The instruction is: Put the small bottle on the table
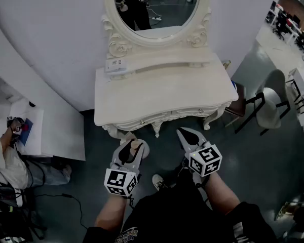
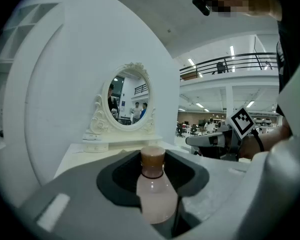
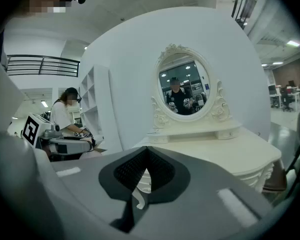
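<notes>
The small bottle (image 2: 153,191), pale pink with a brown cap, stands upright between the jaws of my left gripper (image 2: 152,159), which is shut on it. In the head view the bottle (image 1: 136,146) and left gripper (image 1: 130,146) hang over the floor, just in front of the cream dressing table (image 1: 162,92) and below its front edge. My right gripper (image 1: 185,134) is beside it to the right, also short of the table, with its jaws shut and nothing in them (image 3: 147,151). The tabletop (image 3: 230,151) lies ahead of both.
An oval mirror (image 1: 157,6) and a raised shelf with a small box (image 1: 116,65) stand at the table's back. A chair (image 1: 253,105) is at the table's right. A white cabinet (image 1: 55,130) and a seated person (image 1: 5,158) are at the left.
</notes>
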`<state>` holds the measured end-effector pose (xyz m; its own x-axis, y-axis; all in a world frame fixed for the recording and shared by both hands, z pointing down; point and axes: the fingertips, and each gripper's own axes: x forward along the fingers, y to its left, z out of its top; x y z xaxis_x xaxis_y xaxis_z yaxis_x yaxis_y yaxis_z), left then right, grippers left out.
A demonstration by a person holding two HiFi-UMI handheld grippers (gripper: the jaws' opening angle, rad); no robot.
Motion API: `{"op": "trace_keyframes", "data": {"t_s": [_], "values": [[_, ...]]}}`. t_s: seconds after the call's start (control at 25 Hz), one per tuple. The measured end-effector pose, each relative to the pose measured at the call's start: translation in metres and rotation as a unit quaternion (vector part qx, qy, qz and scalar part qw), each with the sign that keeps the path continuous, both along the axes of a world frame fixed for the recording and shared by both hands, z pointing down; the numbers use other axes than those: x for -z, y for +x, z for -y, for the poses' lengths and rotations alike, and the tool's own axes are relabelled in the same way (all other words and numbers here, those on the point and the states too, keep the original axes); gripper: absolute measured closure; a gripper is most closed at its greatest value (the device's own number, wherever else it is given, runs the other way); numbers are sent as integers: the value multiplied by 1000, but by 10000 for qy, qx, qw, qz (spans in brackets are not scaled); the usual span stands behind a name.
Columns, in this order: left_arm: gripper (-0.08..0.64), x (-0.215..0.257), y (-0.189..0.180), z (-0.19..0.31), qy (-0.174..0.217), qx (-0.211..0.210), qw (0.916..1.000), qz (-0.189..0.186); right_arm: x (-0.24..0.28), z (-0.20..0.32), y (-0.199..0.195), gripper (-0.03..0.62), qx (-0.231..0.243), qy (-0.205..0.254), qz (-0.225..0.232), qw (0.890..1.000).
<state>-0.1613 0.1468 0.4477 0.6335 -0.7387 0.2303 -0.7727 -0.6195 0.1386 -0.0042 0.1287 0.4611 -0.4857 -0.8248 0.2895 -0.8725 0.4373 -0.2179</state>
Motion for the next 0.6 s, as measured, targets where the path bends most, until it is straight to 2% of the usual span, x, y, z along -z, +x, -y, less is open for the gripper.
{"op": "trace_keyframes", "data": {"t_s": [0.6], "values": [[423,-5,6,5,-40,-13,10000,0,-5,6,5,564,-48,-9,93,9999]]}}
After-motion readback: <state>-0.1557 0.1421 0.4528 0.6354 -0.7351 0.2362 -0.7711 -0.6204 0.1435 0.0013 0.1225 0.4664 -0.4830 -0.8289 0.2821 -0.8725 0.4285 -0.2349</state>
